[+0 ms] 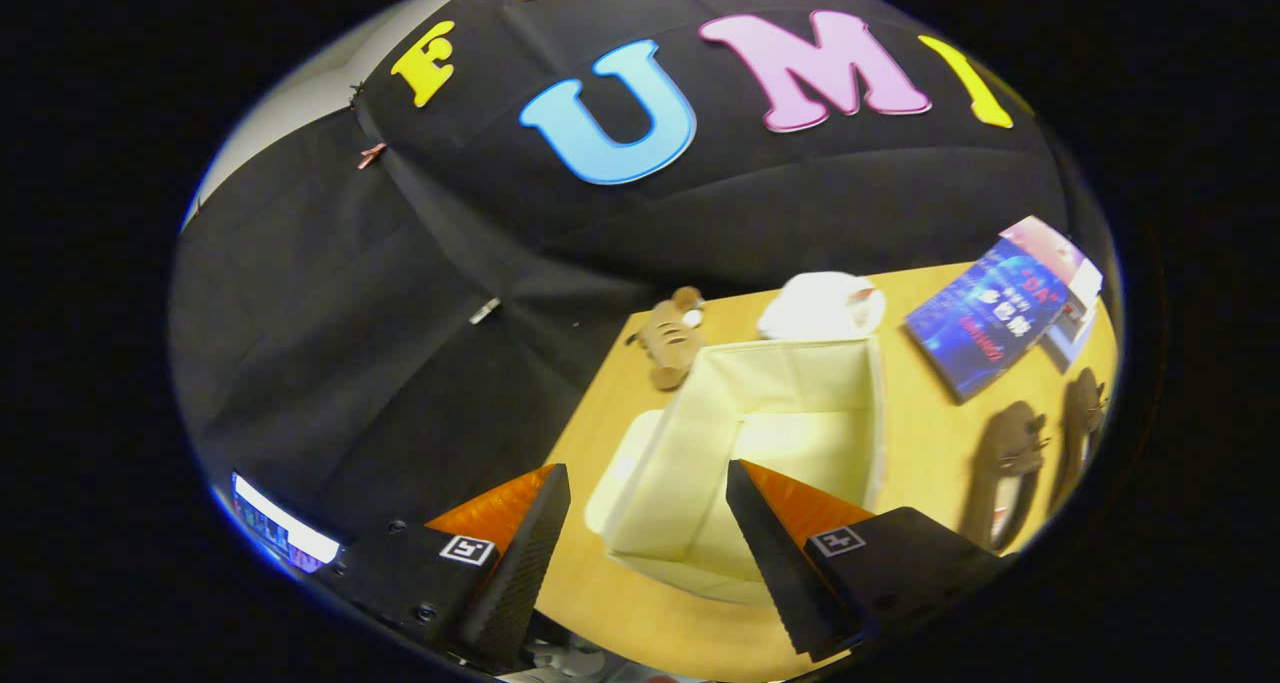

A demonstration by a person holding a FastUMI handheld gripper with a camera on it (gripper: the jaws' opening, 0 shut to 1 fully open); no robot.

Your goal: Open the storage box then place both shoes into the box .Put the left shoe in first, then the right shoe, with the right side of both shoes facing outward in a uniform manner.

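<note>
- Our gripper (648, 523) hangs with fingers spread, holding nothing.
- The box (780, 403) sits open just ahead, between them.
- The shoes (1010, 463) lie right of it, long axes running near to far.

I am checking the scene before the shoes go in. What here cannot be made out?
- Box, gripper view: open, but the near front wall is hidden behind the open gripper.
- Two shoes beside the box: at the distorted rim; left from right cannot be told.
- White thing beyond the box: what it is cannot be told.
- Plush toy: too small for detail.
</note>
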